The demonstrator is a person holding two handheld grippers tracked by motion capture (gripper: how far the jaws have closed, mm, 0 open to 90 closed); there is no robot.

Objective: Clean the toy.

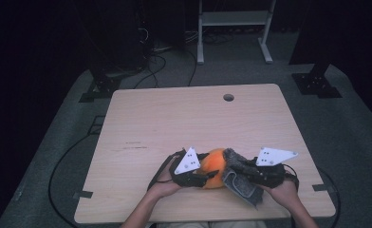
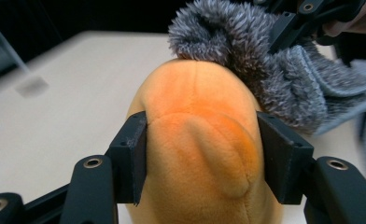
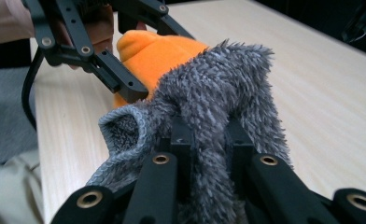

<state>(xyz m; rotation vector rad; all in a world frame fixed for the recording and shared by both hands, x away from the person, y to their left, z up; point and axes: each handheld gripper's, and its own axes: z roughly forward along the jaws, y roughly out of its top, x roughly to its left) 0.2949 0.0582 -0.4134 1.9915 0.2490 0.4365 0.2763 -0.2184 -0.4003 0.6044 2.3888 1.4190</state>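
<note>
With the left gripper (image 2: 200, 158) clamped on the orange plush toy (image 2: 197, 149) near the worktop's (image 1: 174, 118) front edge and the right gripper (image 3: 209, 140) pinching the fuzzy grey sock (image 3: 209, 93), I'd keep the plush steady and ease the cuff over its tip slowly.

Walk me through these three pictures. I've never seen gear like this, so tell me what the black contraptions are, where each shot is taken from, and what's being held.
A person sits at a wooden table with a hand-held two-jaw gripper in each hand. One picture looks down from above; the other two come from cameras riding on each gripper, looking along its black jaws. The left gripper clamps an orange plush toy from both sides. The right gripper is pinched shut on a fuzzy grey sock, which lies against the toy's top. In the high view both grippers meet near the table's front edge, each carrying a pale three-cornered plate.
</note>
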